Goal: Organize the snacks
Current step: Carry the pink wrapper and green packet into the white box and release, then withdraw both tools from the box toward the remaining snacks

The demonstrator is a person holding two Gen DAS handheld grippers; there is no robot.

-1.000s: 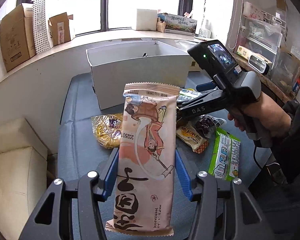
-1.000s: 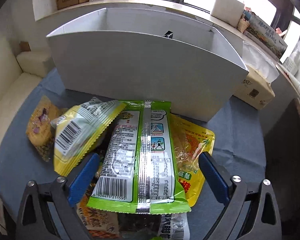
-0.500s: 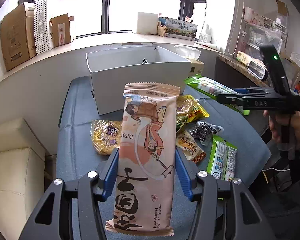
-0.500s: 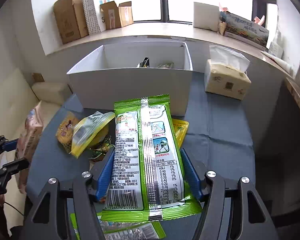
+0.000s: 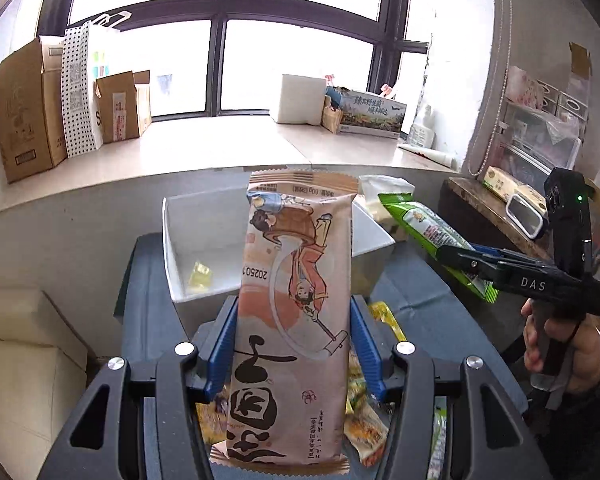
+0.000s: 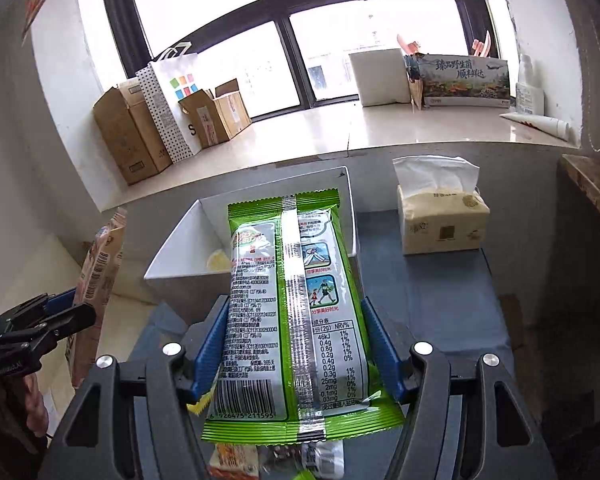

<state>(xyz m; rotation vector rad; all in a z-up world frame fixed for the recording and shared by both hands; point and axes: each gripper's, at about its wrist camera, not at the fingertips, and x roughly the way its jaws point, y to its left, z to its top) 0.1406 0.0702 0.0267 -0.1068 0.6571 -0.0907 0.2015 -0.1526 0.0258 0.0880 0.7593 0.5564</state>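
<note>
Left tongs (image 5: pixel 293 344): clenched on the pink snack pack (image 5: pixel 296 312), blue pads pressed flat against its long edges about mid-length; pack held upright and clear of the worktop (image 5: pixel 148 320).
Right tongs (image 6: pixel 293 354): grasping the green snack pack (image 6: pixel 296 312), seam side up; the jaws have just been closing and the frames show the pack between them, pads on both long edges.
Where the packs are: both carried in the air, just short of the white bin (image 6: pixel 188 256), which stands on the worktop under the window sill.
Pink pack, handling: judged light; a matt pillow wrapper with crimped, serrated ends. It keeps a flat, straight shape, so the contents probably give it some stiffness.
Green pack, handling: judged light and softer; glossy film with a silver back seam, likely slippery. The lower corners flare past the pads, so the grip sits low; a hard squeeze may crush what is inside.
Where to hold: across the width on the filled body, not the thin sealed ends.
White bin: rigid, smooth walls, open top, a small yellow piece (image 5: pixel 199 276) on its floor.
Worktop: dark blue-grey cloth, creased; loose crinkly wrappers (image 5: pixel 364 420) lie below the left tongs.
Tissue box (image 6: pixel 442 220): beside the bin, soft paper pack.
</note>
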